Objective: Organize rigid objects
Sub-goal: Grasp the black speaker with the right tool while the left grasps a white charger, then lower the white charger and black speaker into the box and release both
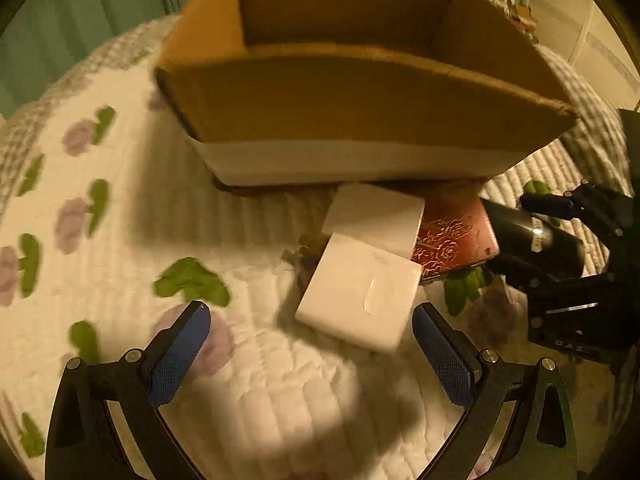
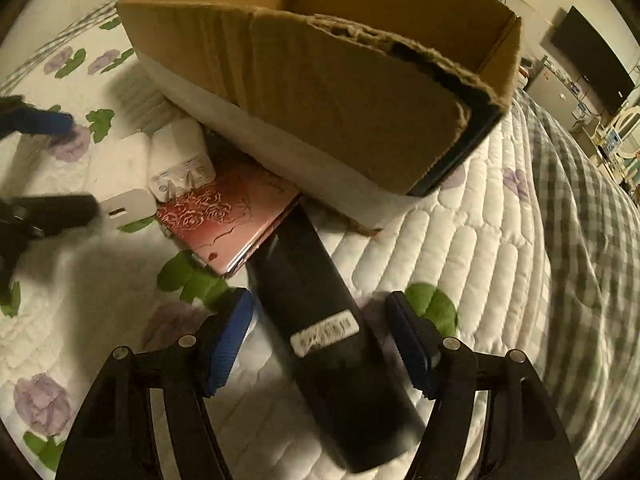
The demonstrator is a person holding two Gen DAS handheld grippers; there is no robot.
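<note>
An open cardboard box [image 1: 360, 100] stands on the quilted bed; it also shows in the right wrist view [image 2: 320, 92]. Before it lie two white power adapters [image 1: 360, 292] [image 1: 376, 216], a red rose-patterned case [image 1: 452, 240] and a black cylindrical object [image 1: 532, 236]. My left gripper [image 1: 312, 344] is open, its fingers either side of the nearer white adapter, just short of it. My right gripper [image 2: 320, 336] is open around the black cylinder [image 2: 316, 320], which lies on the bed between the blue pads. The red case [image 2: 228, 216] and adapters [image 2: 180, 160] lie to its left.
The floral quilt [image 1: 100, 200] covers the bed, with a checked blanket [image 2: 580, 200] at the right. The right gripper's body [image 1: 580, 280] shows at the left view's right edge. Furniture and a dark screen [image 2: 592, 64] stand far right.
</note>
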